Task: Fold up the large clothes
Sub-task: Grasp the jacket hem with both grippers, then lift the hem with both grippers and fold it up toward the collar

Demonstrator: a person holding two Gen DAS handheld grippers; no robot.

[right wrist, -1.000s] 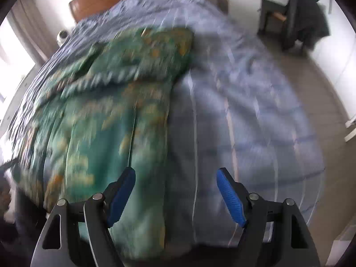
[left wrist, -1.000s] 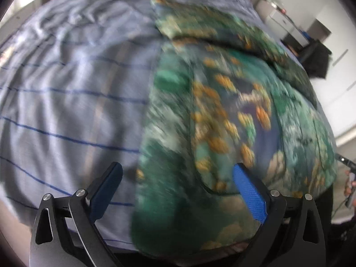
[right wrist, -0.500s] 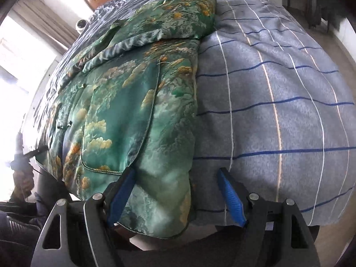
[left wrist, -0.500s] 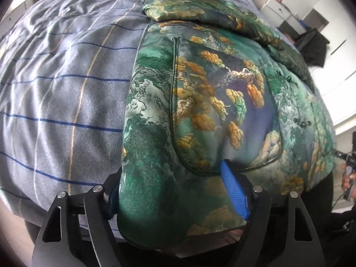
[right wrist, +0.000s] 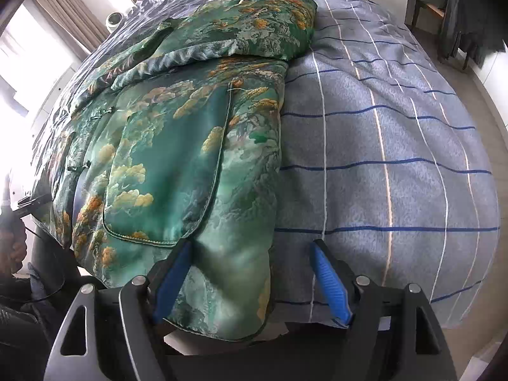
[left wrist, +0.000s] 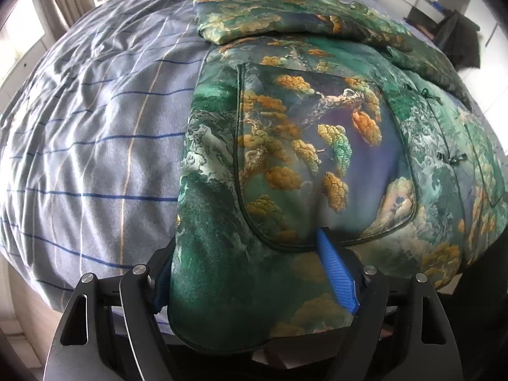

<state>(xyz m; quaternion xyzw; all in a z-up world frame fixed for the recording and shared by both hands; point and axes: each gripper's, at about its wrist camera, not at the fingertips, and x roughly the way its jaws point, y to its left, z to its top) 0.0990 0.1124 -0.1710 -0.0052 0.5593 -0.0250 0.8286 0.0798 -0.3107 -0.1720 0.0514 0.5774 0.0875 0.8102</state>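
Green brocade jacket spread on the bed, both grippers at its near hem.

Left gripper (left wrist: 254,273): fingers (left wrist: 338,277) spread wide, straddling the jacket's (left wrist: 285,158) left hem corner where it hangs over the near edge of the bed (left wrist: 95,143); the cloth lies between the fingers, and no pinch is made. The jacket lies flat, front up, with a piped patch pocket (left wrist: 317,158) on each side and a sleeve (left wrist: 270,19) folded across its far end. The bed's cover is grey-blue check. Right gripper (right wrist: 250,279): fingers (right wrist: 330,282) likewise wide apart, at the jacket's (right wrist: 190,158) right hem corner; the left finger rests against the cloth, the right finger is over bare bed (right wrist: 397,158) cover.
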